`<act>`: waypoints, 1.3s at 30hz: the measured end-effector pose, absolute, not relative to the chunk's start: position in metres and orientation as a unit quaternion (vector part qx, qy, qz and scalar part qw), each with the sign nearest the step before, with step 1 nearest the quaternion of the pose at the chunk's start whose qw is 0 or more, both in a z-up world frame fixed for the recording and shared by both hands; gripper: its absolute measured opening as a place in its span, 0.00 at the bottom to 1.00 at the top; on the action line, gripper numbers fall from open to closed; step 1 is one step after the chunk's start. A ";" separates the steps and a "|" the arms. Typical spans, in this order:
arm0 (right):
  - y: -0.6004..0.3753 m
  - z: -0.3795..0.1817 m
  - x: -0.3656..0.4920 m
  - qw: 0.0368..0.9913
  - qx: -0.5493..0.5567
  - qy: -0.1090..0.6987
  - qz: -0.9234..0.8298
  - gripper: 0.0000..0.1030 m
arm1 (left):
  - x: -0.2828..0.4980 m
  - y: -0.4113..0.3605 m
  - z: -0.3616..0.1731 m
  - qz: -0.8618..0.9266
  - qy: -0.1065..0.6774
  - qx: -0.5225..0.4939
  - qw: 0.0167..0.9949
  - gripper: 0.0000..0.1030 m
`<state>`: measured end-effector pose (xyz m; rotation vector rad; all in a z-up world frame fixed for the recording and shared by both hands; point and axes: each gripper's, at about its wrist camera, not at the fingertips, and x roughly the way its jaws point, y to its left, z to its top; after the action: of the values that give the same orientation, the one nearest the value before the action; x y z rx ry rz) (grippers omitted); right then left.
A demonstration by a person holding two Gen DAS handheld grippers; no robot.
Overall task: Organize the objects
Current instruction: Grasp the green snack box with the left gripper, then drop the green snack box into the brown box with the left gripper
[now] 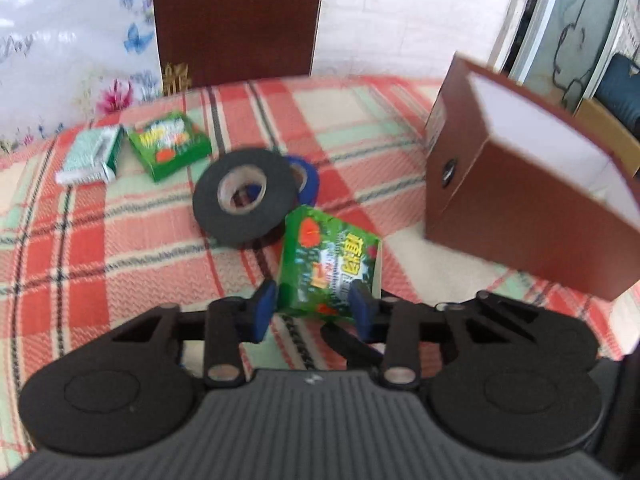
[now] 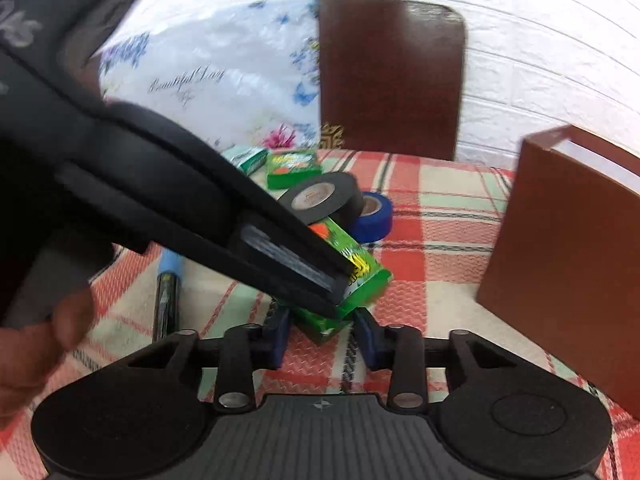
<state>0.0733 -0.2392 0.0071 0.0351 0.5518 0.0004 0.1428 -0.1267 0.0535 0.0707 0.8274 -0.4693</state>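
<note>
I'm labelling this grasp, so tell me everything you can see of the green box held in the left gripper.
The green box is a small printed carton, glossy-looking, with red-orange patches, yellow characters and a pale edge flap. It is tilted, lifted off the checked cloth, and held between the blue-padded fingers of the left gripper, which press its two sides. It sits just in front of the black tape roll; whether they touch is unclear. Motion blur hides the finer print.

Bright, even daylight, soft shadows only. Motion blur in both views, worst on the green box at the left claw and the brown box to its right. Heavy fisheye bending at edges; glare on the white wall beyond the right claw.
</note>
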 end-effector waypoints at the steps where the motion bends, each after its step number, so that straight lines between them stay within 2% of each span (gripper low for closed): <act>1: -0.241 0.010 0.071 0.964 0.025 0.266 -0.004 0.31 | 0.140 -0.128 0.061 -0.228 0.390 0.036 0.891 0.37; 12: -0.282 0.088 0.016 0.987 0.015 0.137 -0.085 0.31 | 0.106 -0.208 0.148 -0.299 0.283 0.060 0.909 0.37; 17: -0.329 0.101 0.004 0.981 0.007 0.139 -0.136 0.31 | 0.114 -0.268 0.146 -0.333 0.280 0.081 0.897 0.38; 19: -0.349 0.101 0.003 0.976 0.018 0.156 -0.152 0.33 | 0.119 -0.292 0.139 -0.325 0.279 0.098 0.898 0.43; 21: -0.369 0.097 0.008 0.966 0.030 0.186 -0.177 0.44 | 0.125 -0.308 0.130 -0.301 0.283 0.117 0.903 0.48; 22: -0.378 0.094 0.013 0.959 0.032 0.208 -0.192 0.65 | 0.126 -0.309 0.127 -0.298 0.290 0.116 0.902 0.48; 23: -0.386 0.091 0.013 0.954 0.037 0.216 -0.206 0.69 | 0.128 -0.306 0.124 -0.298 0.298 0.110 0.900 0.48; 27: -0.402 0.085 0.005 0.950 0.057 0.215 -0.219 0.68 | 0.124 -0.285 0.118 -0.286 0.297 0.104 0.905 0.57; 31: -0.403 0.080 0.008 0.949 0.065 0.215 -0.222 0.68 | 0.116 -0.244 0.120 -0.259 0.276 0.090 0.921 0.62; 39: -0.375 0.100 -0.007 0.961 0.044 0.178 -0.206 0.68 | 0.117 -0.137 0.103 -0.162 0.299 0.043 0.940 0.63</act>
<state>-0.0071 -0.3753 0.0999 0.0890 0.3602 -0.4175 0.1169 -0.1372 0.1032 0.0880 0.6095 -0.3306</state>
